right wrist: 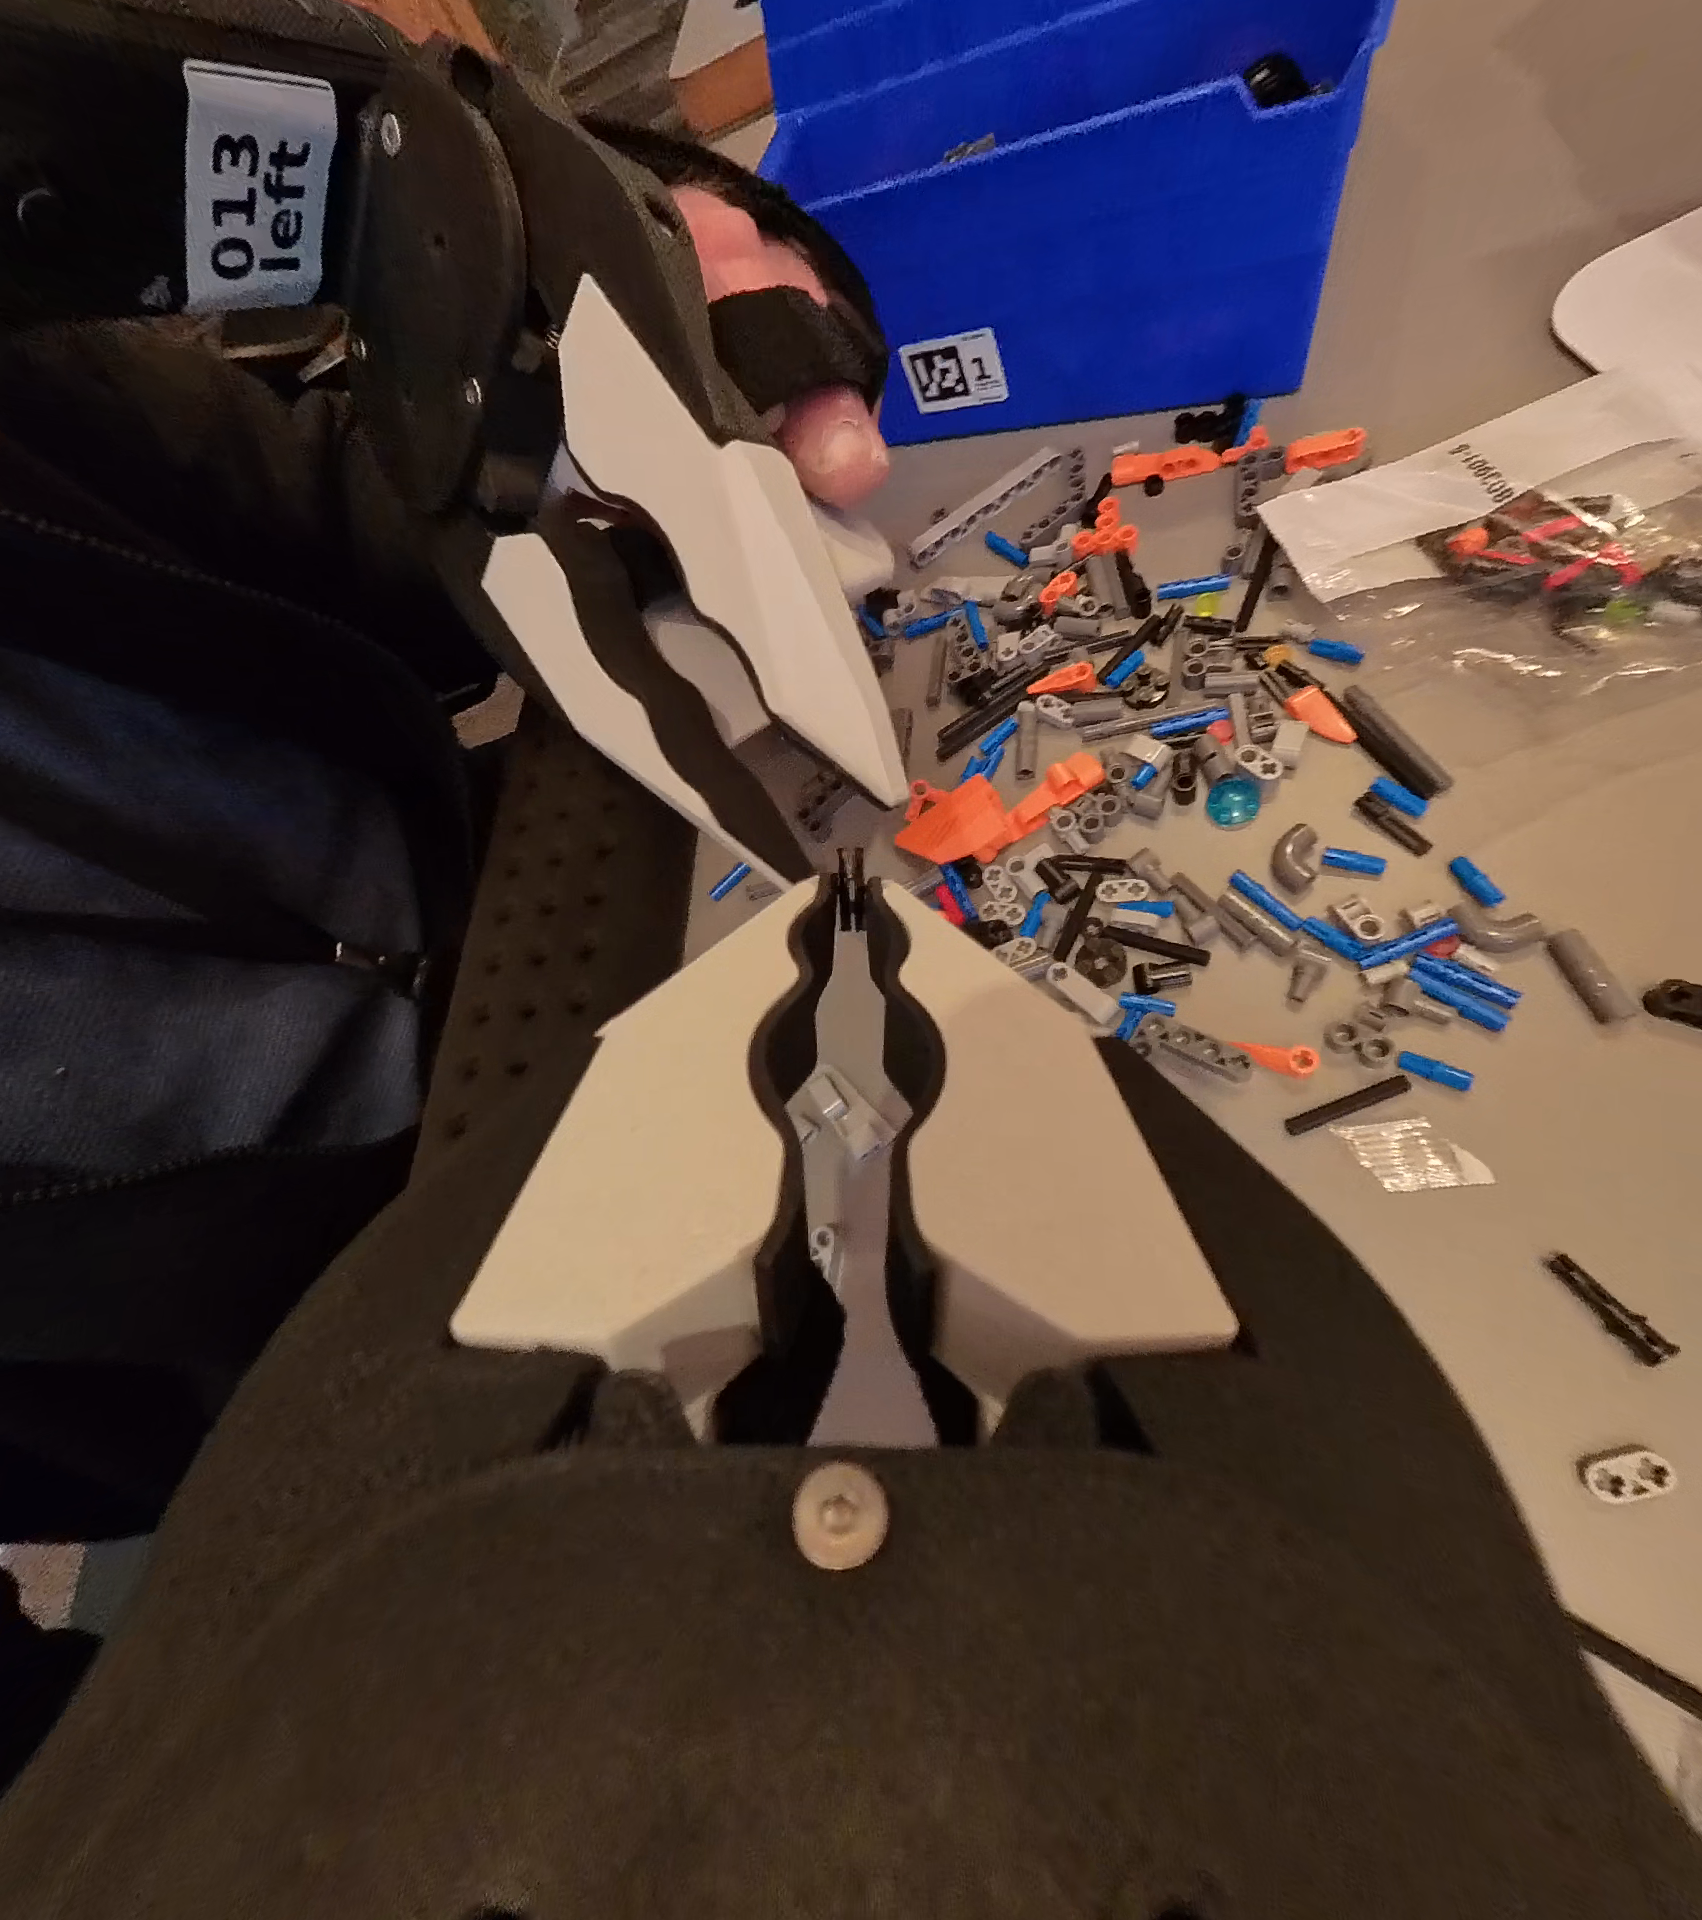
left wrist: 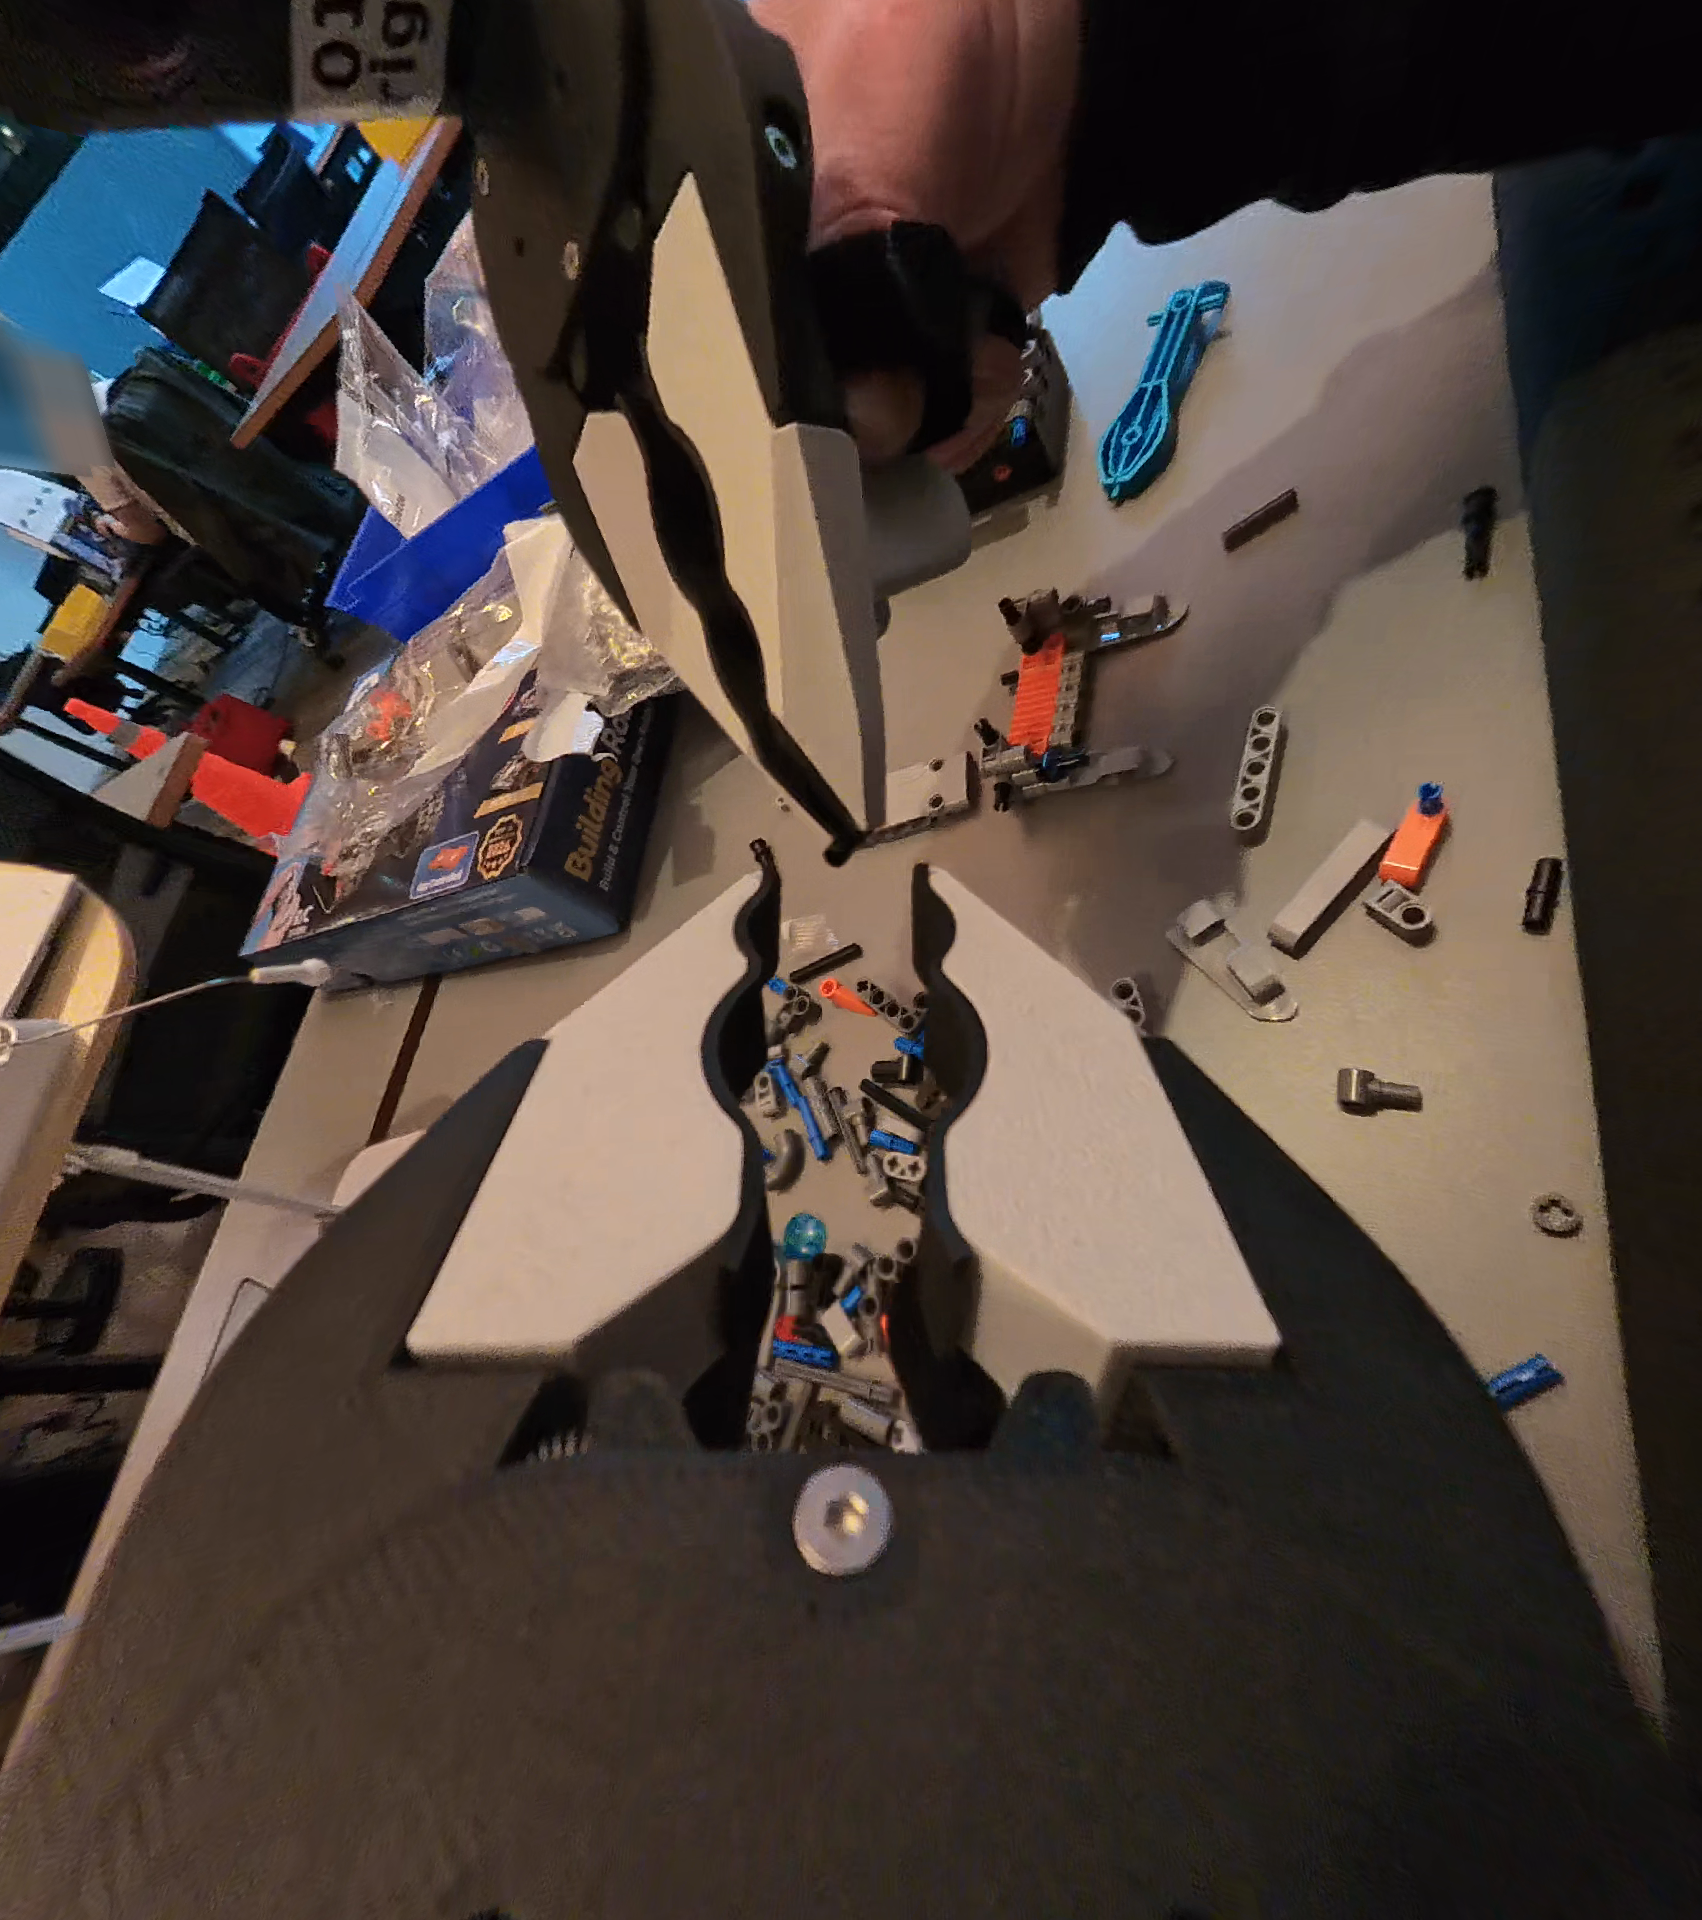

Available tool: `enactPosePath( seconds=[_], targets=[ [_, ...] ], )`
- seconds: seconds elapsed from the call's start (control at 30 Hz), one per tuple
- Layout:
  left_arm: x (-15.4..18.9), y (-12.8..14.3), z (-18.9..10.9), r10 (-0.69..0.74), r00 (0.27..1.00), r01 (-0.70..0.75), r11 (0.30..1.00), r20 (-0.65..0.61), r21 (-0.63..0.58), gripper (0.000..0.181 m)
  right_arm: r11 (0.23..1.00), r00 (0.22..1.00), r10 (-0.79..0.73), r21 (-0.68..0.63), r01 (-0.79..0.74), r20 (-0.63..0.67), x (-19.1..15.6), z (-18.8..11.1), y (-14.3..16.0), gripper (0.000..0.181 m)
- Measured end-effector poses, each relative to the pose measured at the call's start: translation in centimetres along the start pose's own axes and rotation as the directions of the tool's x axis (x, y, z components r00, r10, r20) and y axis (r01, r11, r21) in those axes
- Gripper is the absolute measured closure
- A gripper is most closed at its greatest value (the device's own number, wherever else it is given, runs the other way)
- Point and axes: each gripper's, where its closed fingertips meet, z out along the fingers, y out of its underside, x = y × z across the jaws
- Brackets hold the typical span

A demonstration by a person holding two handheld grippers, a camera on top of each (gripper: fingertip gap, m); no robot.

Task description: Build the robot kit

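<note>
Grey table (right wrist: 1449,1351), scattered brick pieces (right wrist: 1190,748)

Part of the pile of small building pieces (left wrist: 842,1122) is hidden behind the left gripper (left wrist: 842,883). The blue bin (right wrist: 1086,208) is cut off at the top edge. A far-left patch is blurred.

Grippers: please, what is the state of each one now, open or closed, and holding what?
Left gripper: open, holding nothing, above the loose pile of small parts.
Right gripper: closed on a small black pin.
</note>
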Motion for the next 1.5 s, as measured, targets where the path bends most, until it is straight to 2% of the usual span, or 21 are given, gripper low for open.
enactPosePath(
  seconds=[0.1, 0.23, 0.37, 0.47, 0.6, 0.7, 0.77, 1.07, 1.17, 1.3, 1.4, 1.5],
  targets=[
    [0.3, -0.4, 0.2, 0.015, 1.0, -0.015, 1.0, -0.001, 0.007, 0.161, 1.0, 1.0, -0.001, -0.023, 0.002, 0.03, -0.5, 0.2, 0.5, 0.179],
    [0.9, -0.5, 0.2, 0.064, 0.998, -0.065, 0.998, -0.01, -0.004, 0.177, 0.999, 0.998, 0.006, -0.04, -0.004, 0.058, -0.8, 0.5, 0.8, 0.179],
    [0.9, -0.7, 0.2, 0.073, 0.997, -0.073, 0.997, 0.006, -0.009, 0.179, 0.999, 0.997, 0.017, -0.033, -0.015, 0.07, -0.9, 0.4, 0.8, 0.179],
    [0.1, -1.2, -0.2, 0.061, 0.996, -0.062, 0.998, 0.057, 0.004, 0.18, 0.999, 0.996, 0.033, 0.02, -0.034, 0.08, -1.0, 0.0, 0.1, 0.178],
    [-1.0, -2.3, -1.1, 0.047, 0.99, -0.054, 0.997, 0.133, 0.048, 0.18, 0.984, 0.993, 0.067, 0.16, -0.083, 0.101, -1.5, -0.8, -1.7, 0.178],
    [-1.3, -2.8, -1.4, 0.077, 0.98, -0.086, 0.995, 0.181, 0.043, 0.18, 0.965, 0.986, 0.09, 0.232, -0.12, 0.137, -2.0, -1.1, -2.2, 0.176],
    [-1.5, -3.1, -1.5, 0.101, 0.973, -0.112, 0.993, 0.208, 0.04, 0.18, 0.956, 0.991, 0.077, 0.275, -0.105, 0.111, -2.0, -1.3, -2.5, 0.178],
    [-1.4, -4.2, -1.8, 0.109, 0.966, -0.13, 0.989, 0.235, 0.077, 0.18, 0.905, 0.979, 0.108, 0.391, -0.168, 0.171, -2.9, -2.1, -3.0, 0.179],
    [-1.1, -4.1, -1.5, 0.118, 0.966, -0.137, 0.988, 0.229, 0.071, 0.18, 0.898, 0.984, 0.103, 0.412, -0.154, 0.142, -2.9, -2.2, -2.7, 0.18],
    [0.6, -3.9, -0.1, 0.087, 0.989, -0.097, 0.992, 0.118, 0.085, 0.178, 0.934, 0.998, 0.066, 0.352, -0.059, -0.006, -2.9, -2.5, -1.2, 0.179],
    [3.3, -3.0, 1.9, 0.029, 0.998, -0.026, 0.998, -0.053, 0.052, 0.171, 0.983, 0.984, 0.012, 0.18, 0.021, -0.18, -2.8, -2.7, 1.8, 0.179],
    [6.3, -2.2, 3.8, -0.038, 0.975, 0.039, 0.999, -0.22, 0.003, 0.167, 0.997, 0.939, -0.07, -0.063, 0.051, -0.337, -2.2, -3.0, 6.1, 0.179]
  ],
)
